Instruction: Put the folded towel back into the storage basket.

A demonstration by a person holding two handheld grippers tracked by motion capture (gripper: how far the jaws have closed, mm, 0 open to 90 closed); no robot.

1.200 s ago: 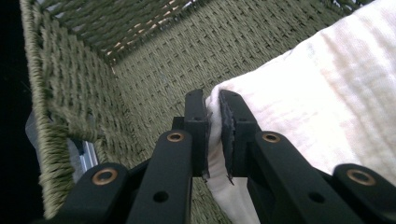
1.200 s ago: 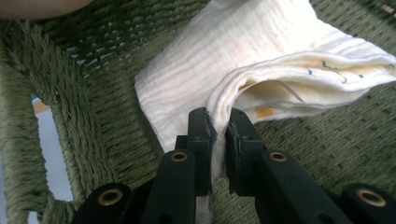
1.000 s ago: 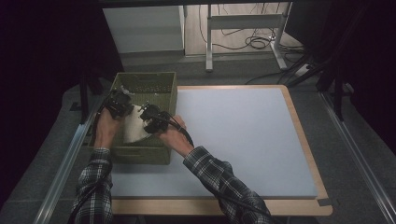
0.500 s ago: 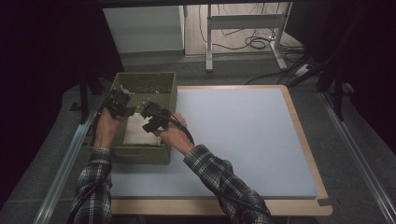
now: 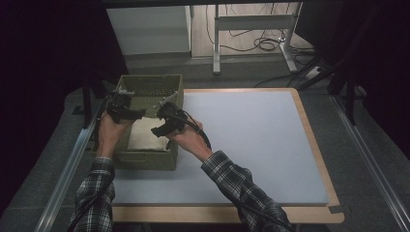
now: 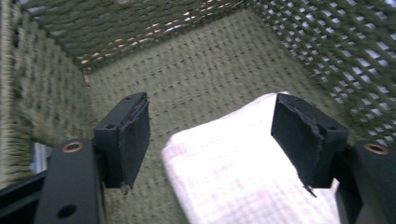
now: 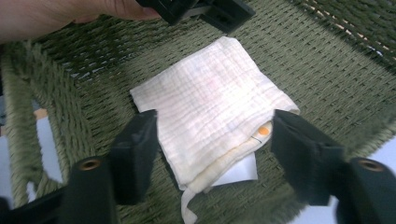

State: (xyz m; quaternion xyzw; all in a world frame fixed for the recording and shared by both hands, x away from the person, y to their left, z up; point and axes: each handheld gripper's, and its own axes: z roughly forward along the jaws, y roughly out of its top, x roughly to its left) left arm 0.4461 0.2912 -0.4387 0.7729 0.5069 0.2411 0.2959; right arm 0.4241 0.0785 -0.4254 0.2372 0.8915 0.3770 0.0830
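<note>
Folded cloth (image 7: 210, 98) lies flat — long axis along the basket (image 5: 150, 87).

The folded cloth (image 6: 243, 172) runs off the left gripper view's bottom edge, its near end hidden.

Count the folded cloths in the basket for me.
1. A cream cloth lies flat on the floor of the green basket, at its near end, below both open tongs. A white tag pokes out under it; anything beneath it is hidden.
</note>
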